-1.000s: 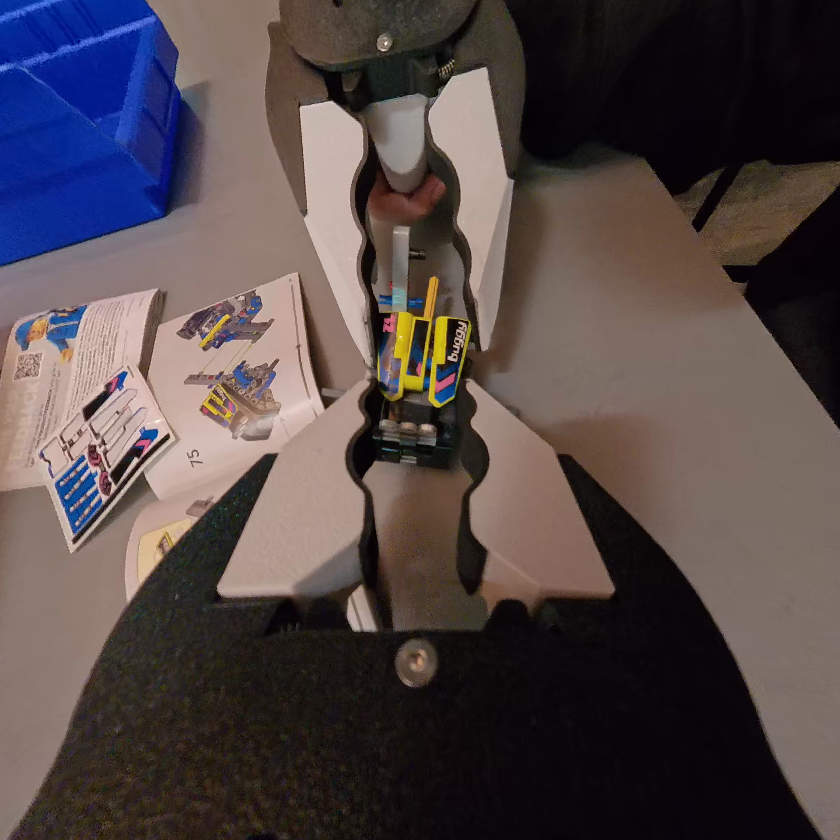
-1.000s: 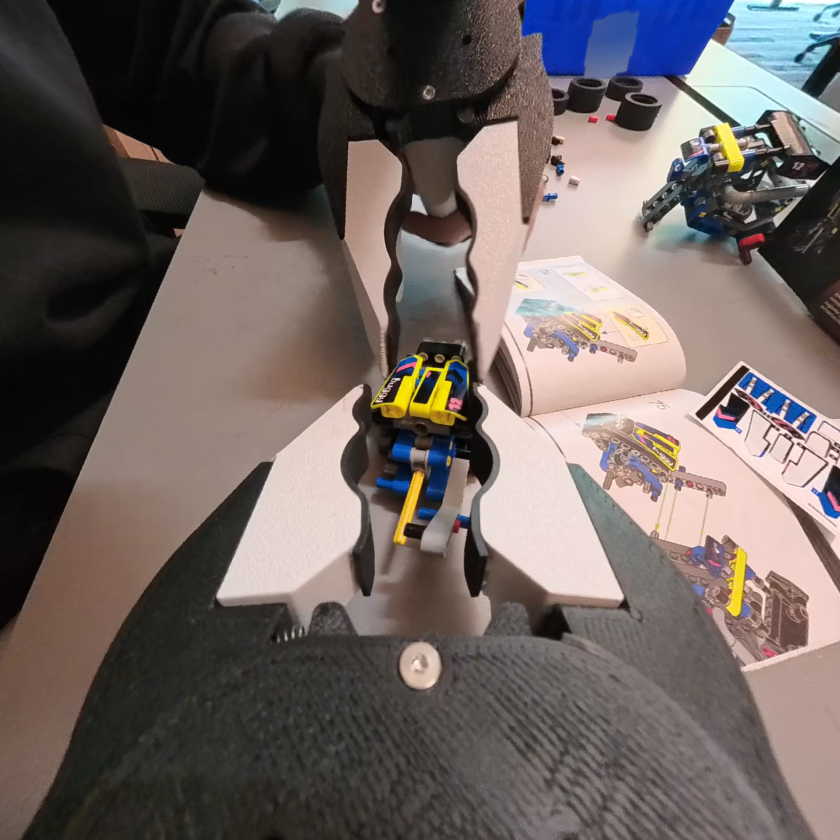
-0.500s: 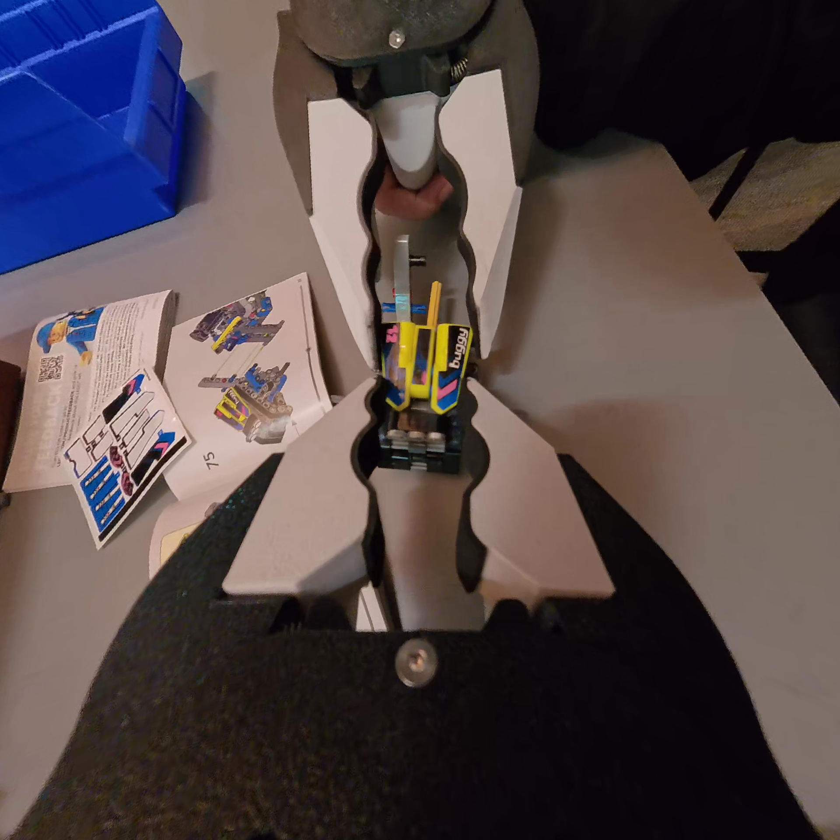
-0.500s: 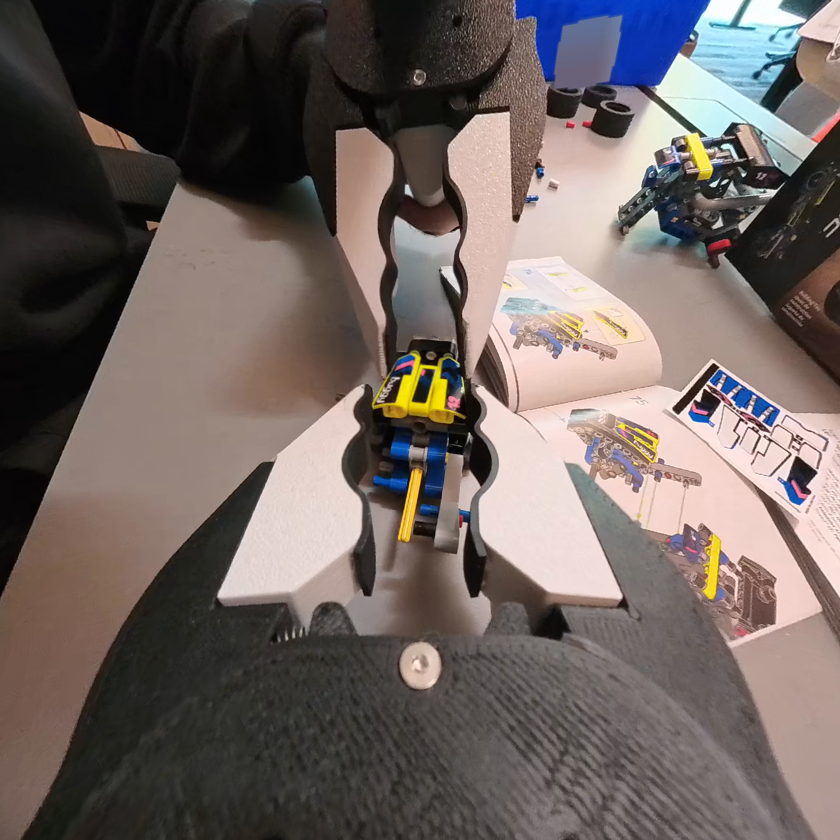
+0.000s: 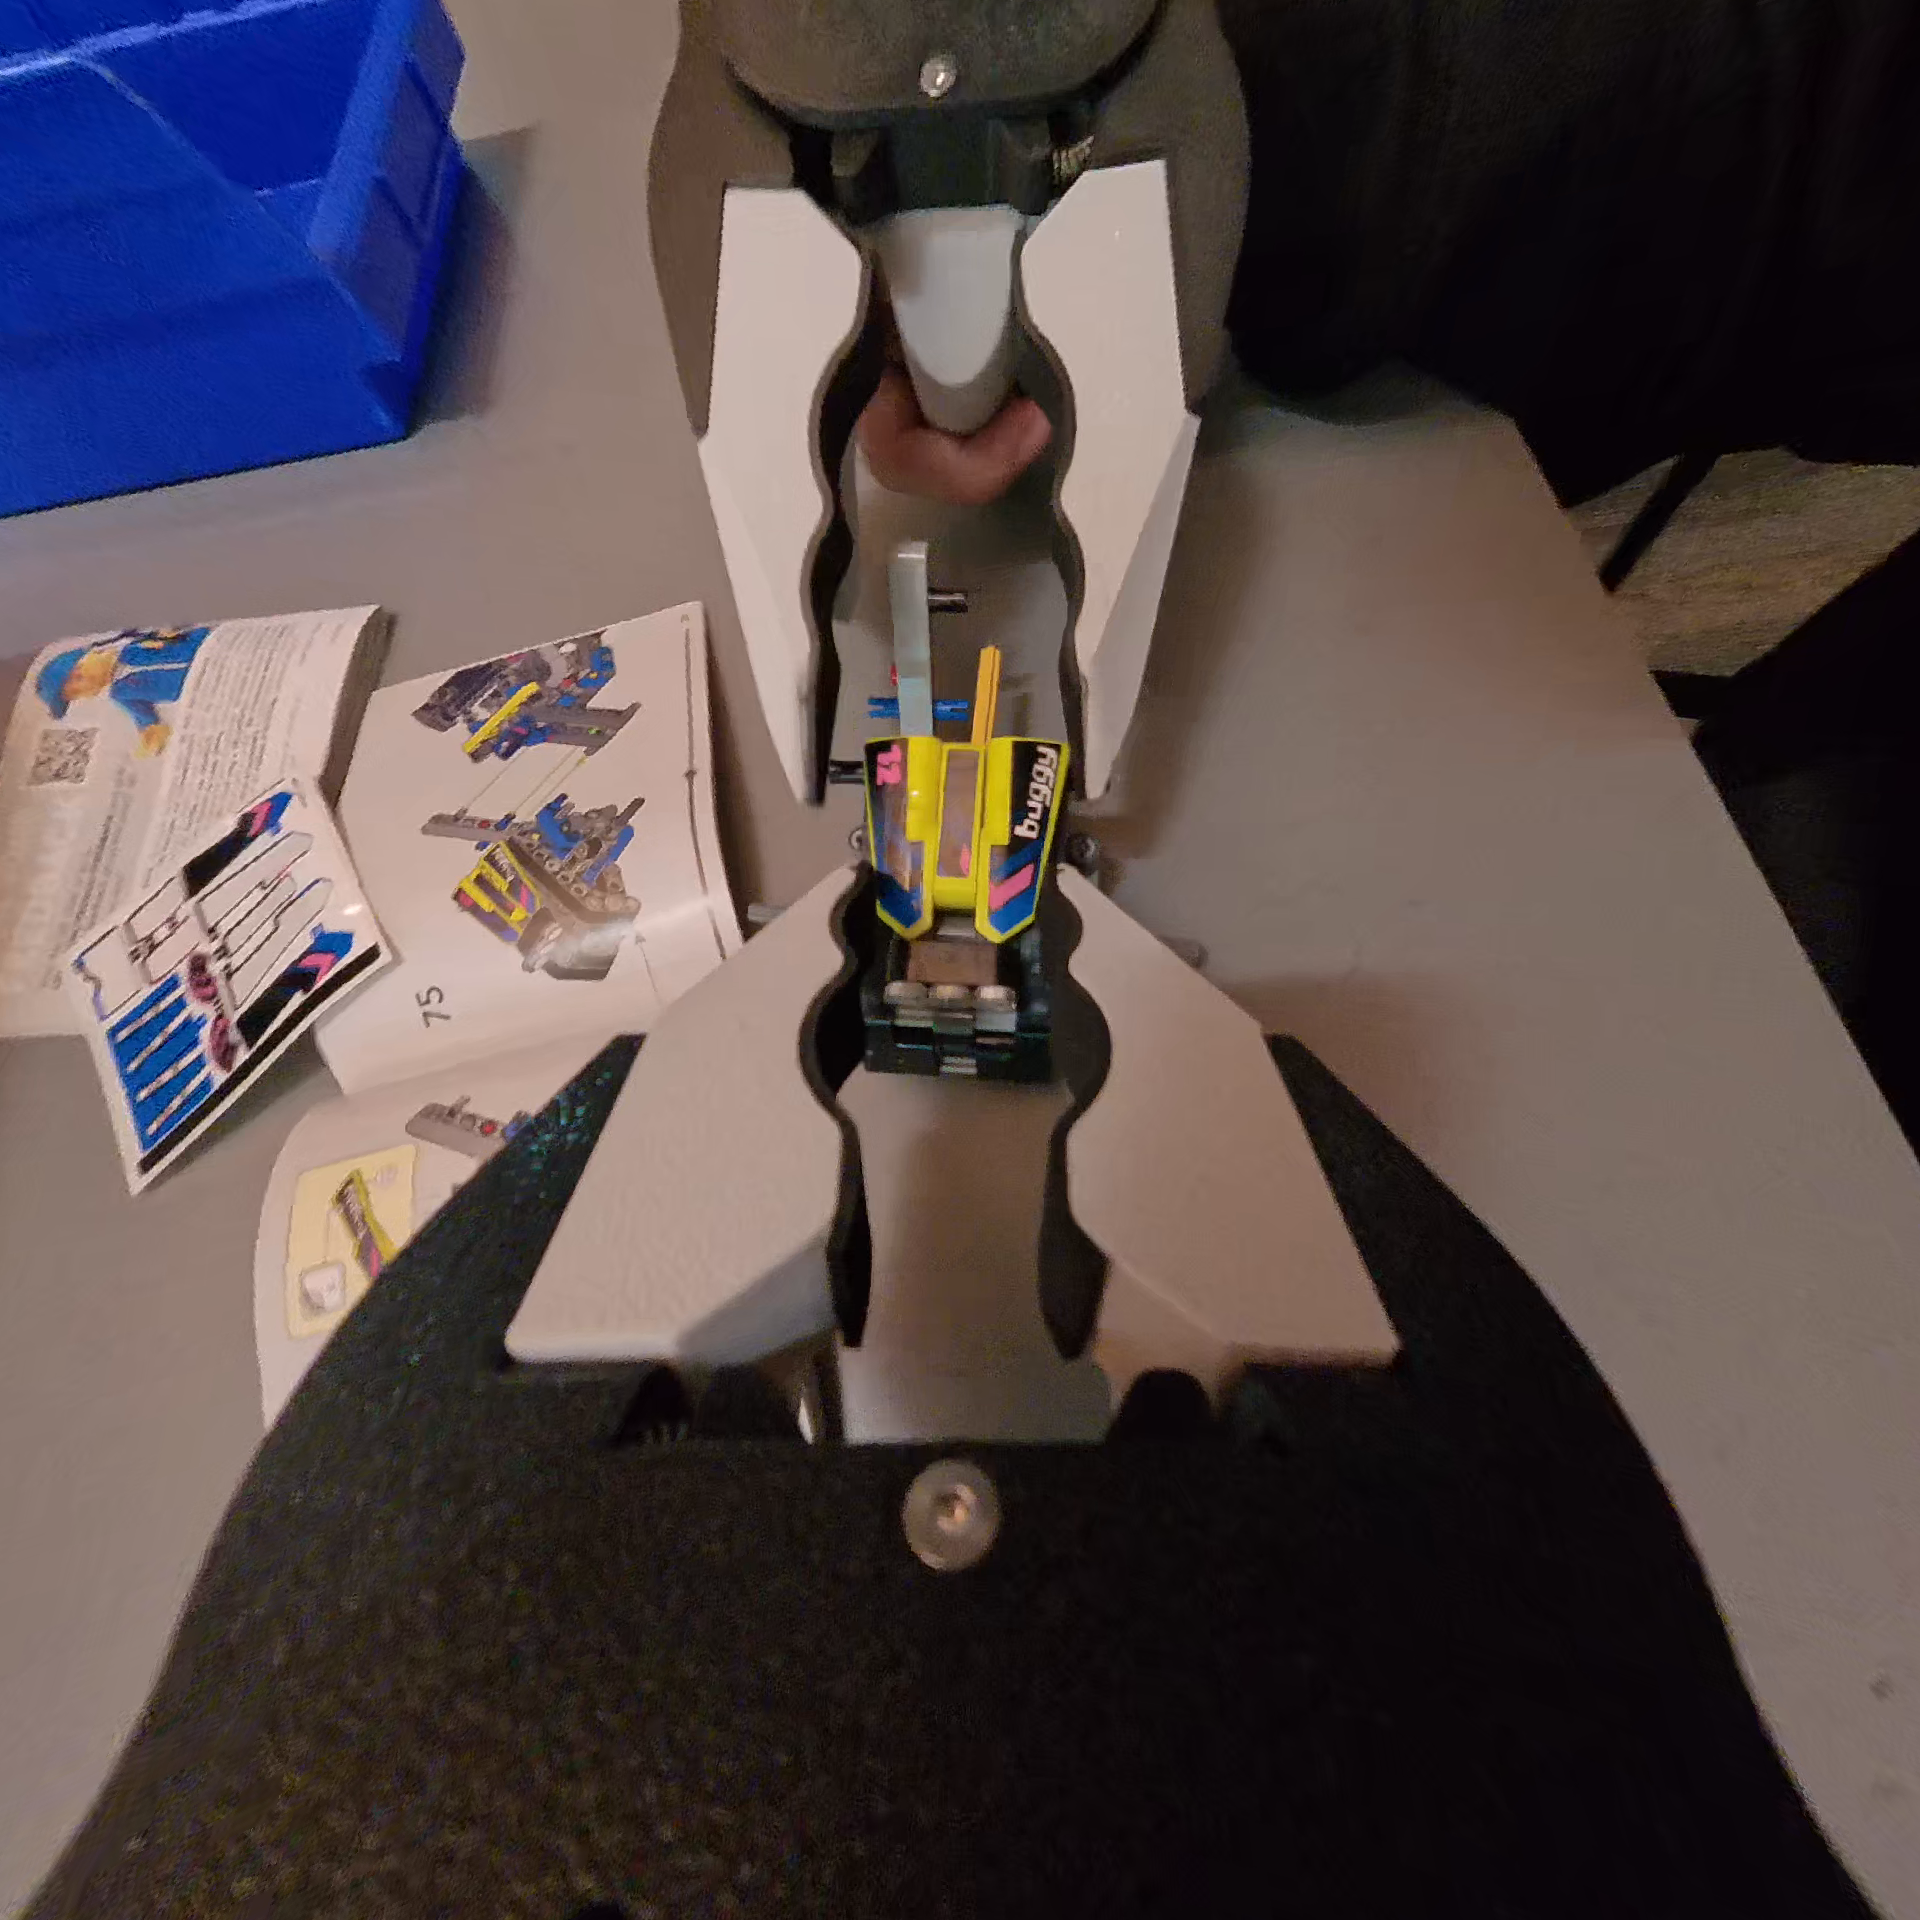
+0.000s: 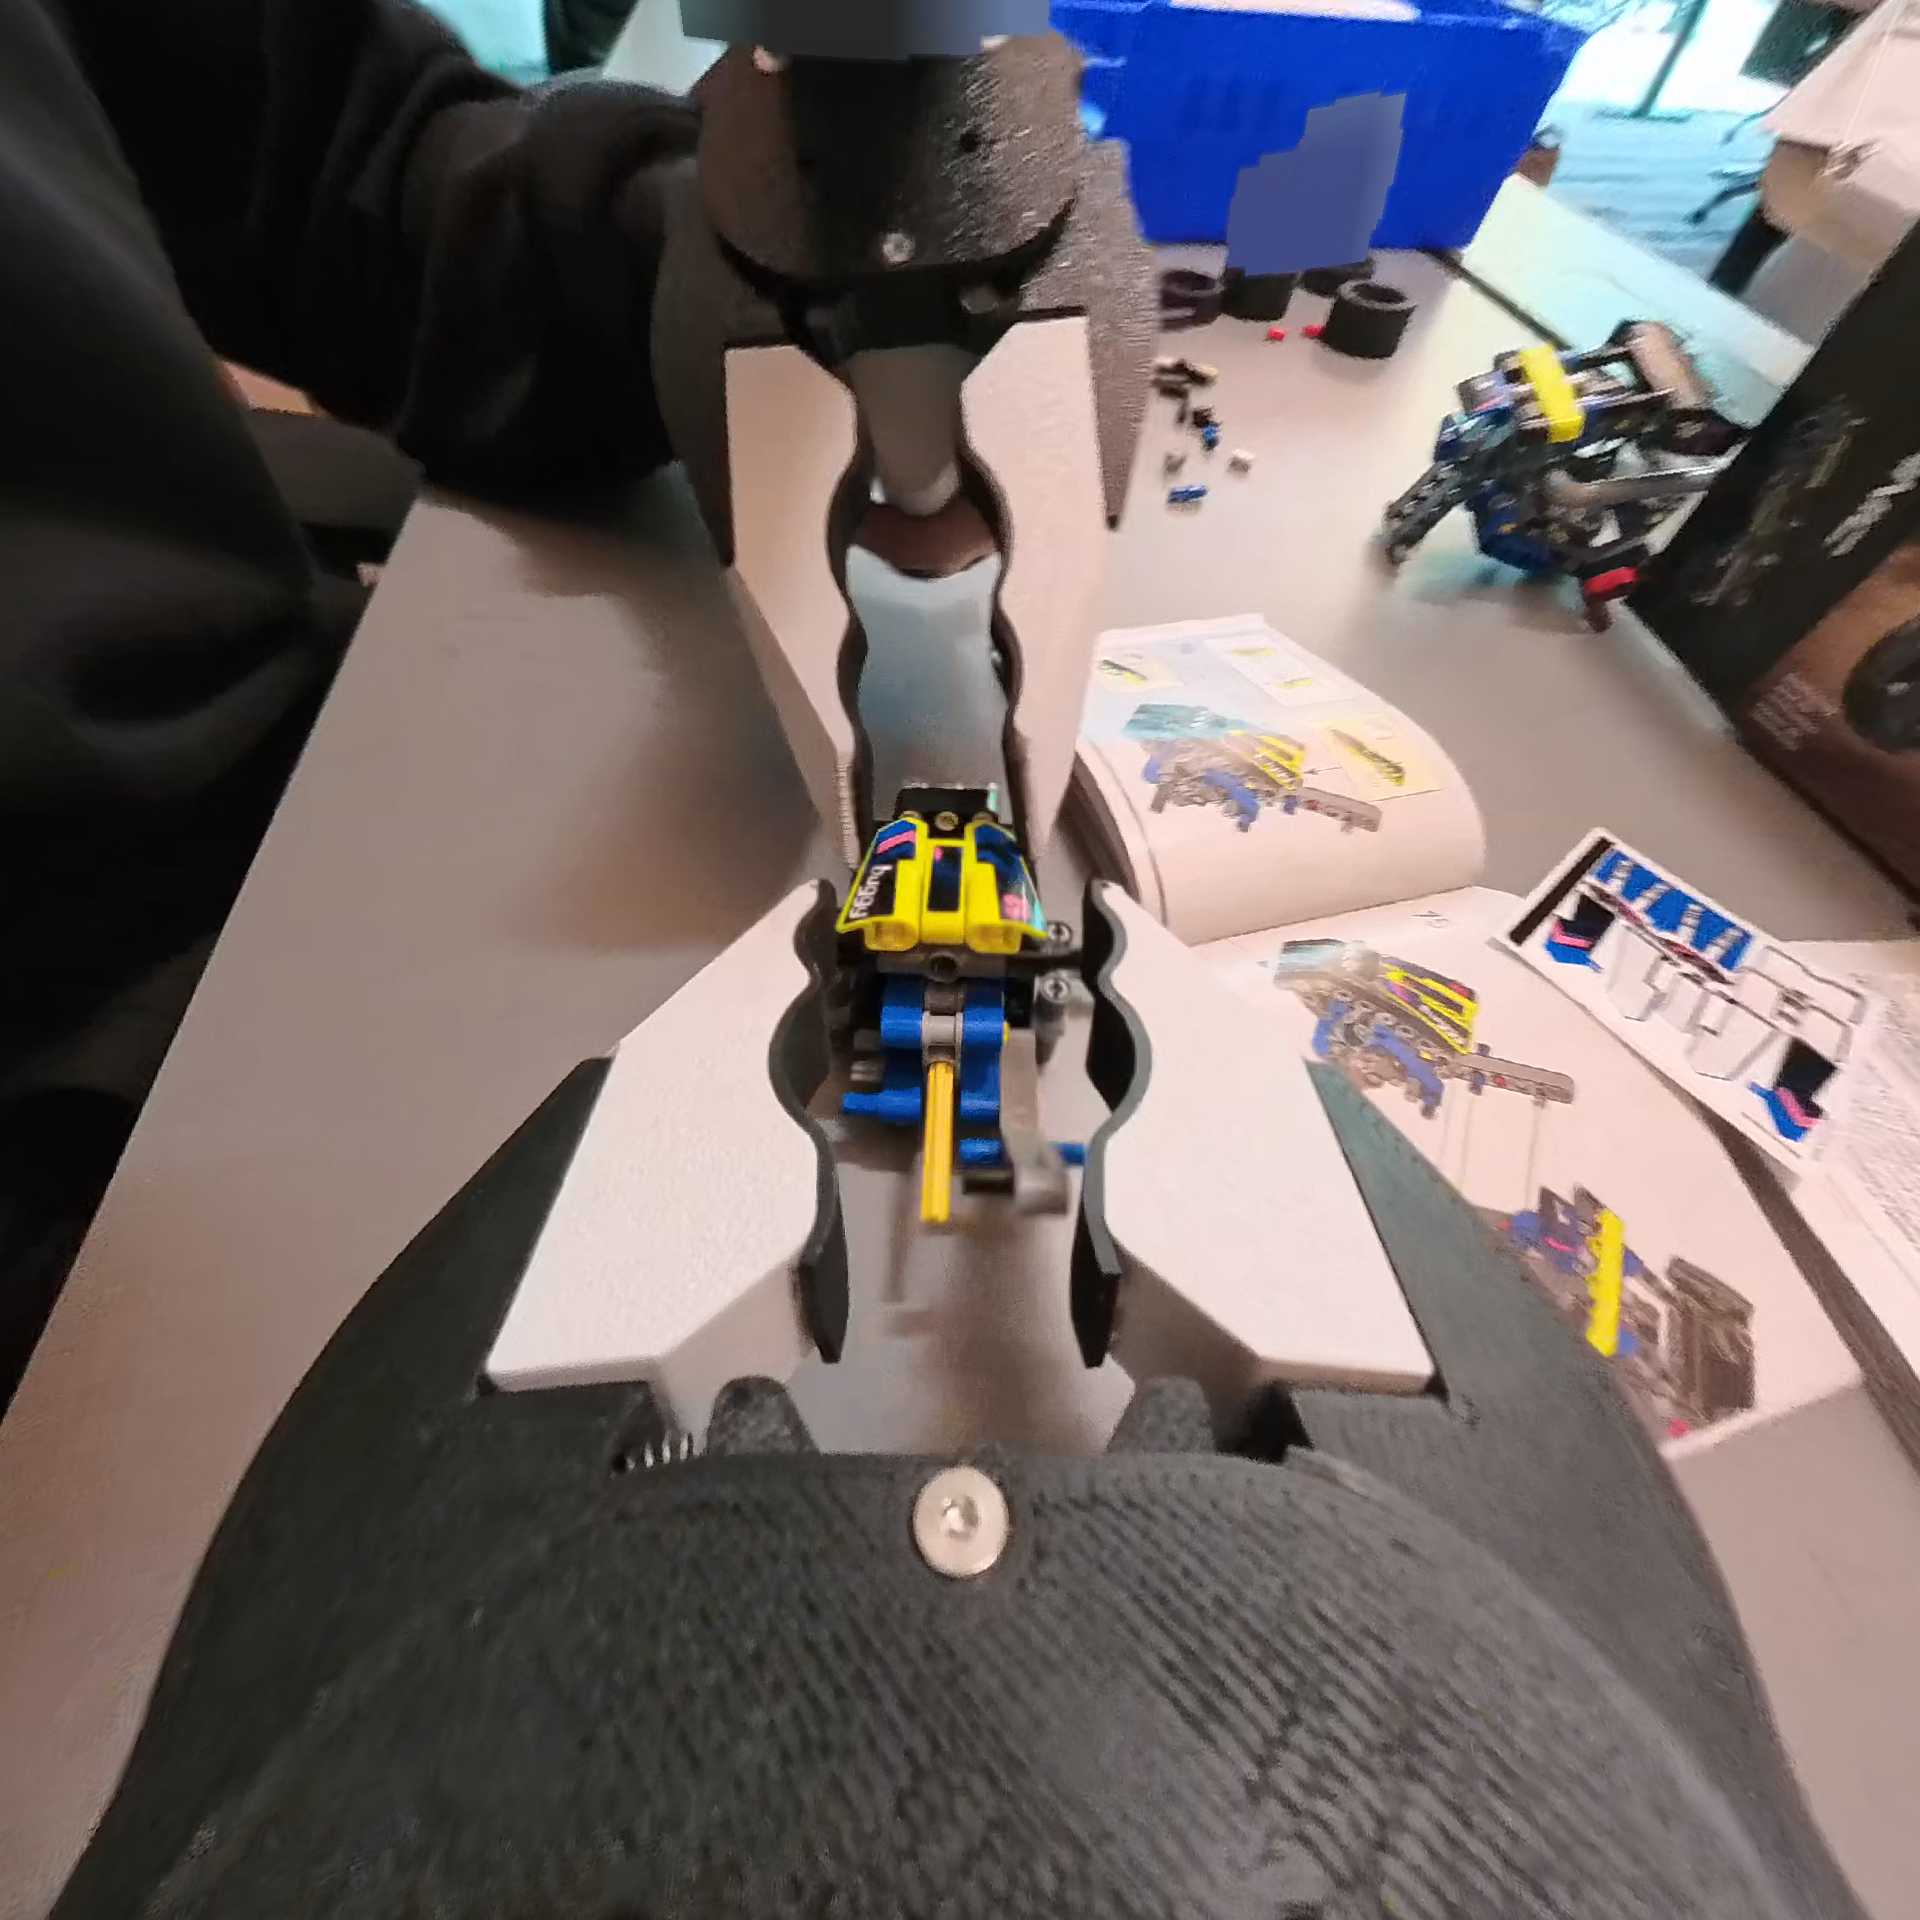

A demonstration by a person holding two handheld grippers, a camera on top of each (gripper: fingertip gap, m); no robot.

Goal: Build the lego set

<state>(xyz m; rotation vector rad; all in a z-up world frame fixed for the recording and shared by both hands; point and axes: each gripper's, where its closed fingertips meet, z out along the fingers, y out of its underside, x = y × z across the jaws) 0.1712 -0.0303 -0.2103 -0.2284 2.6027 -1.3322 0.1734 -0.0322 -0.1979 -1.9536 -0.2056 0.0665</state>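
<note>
Holding item: toy model [image 5: 961, 831], yellow hood, black and blue frame, raised just above the grey bench [image 5: 1403, 831], near its edge.
Left gripper [image 5: 961, 894]: pinching the model's black end, fingertips against the hood's sides.
Right gripper [image 6: 951, 904]: facing it, spread about the blue end; pads close beside the frame, not plainly pressing.
Beside: open booklet [image 5: 540, 790], sticker sheet [image 5: 218, 966]; blue bin [image 5: 187, 260] far.
Handling, by judgement: even pressure on the solid frame; the thin yellow axle and the pins would likely bend or slip.
</note>
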